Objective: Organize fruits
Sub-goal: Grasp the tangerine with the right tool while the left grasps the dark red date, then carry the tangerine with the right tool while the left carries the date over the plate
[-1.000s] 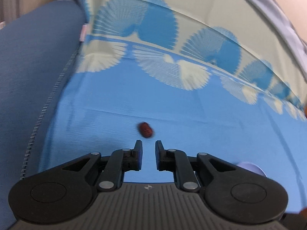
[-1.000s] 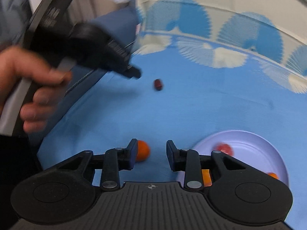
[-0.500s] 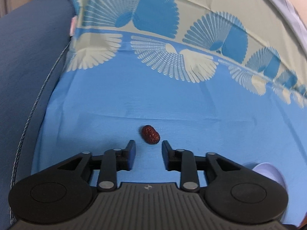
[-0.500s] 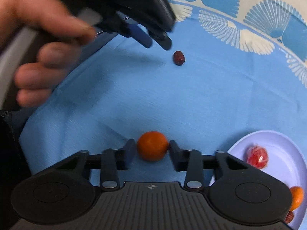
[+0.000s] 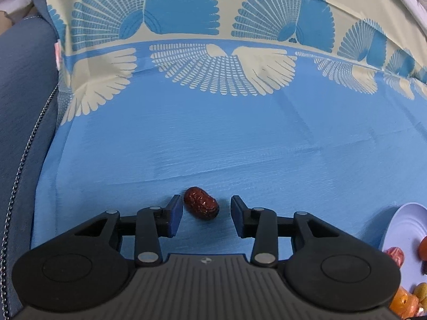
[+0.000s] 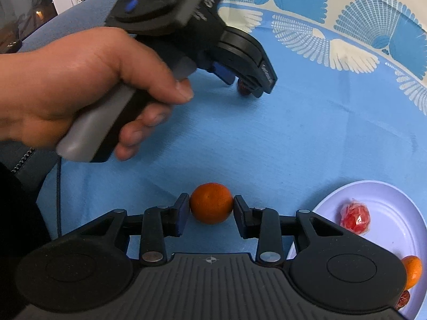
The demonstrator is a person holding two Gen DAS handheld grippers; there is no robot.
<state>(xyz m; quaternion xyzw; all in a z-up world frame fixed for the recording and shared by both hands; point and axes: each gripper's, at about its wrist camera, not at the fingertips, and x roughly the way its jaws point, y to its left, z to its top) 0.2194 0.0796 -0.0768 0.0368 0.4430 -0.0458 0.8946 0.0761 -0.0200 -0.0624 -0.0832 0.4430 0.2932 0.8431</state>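
Both tools have advanced to bracket their fruit: left tool point(image 5: 204, 212) released around the date point(image 5: 201, 206), right tool point(image 6: 211, 214) pinching the orange point(image 6: 211, 203).
Each should clench gently and centred before lifting toward the plate point(image 6: 395, 200).

Two grippers point(image 5: 204, 208) point(image 6: 210, 209), one hand point(image 6: 88, 93), one plate point(image 6: 387, 202), two oranges point(image 6: 211, 203) point(image 6: 413, 270), one loose date point(image 5: 201, 206), one red wrapped fruit point(image 6: 356, 217).

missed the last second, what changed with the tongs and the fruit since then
Both tongs moved in on their fruit. The left tongs opened wider and came down around the red date, not yet gripping it. The right tongs advanced until the orange sits between the fingers, seemingly touching both. Date, orange and the purple plate with its fruit stayed put on the blue cloth.
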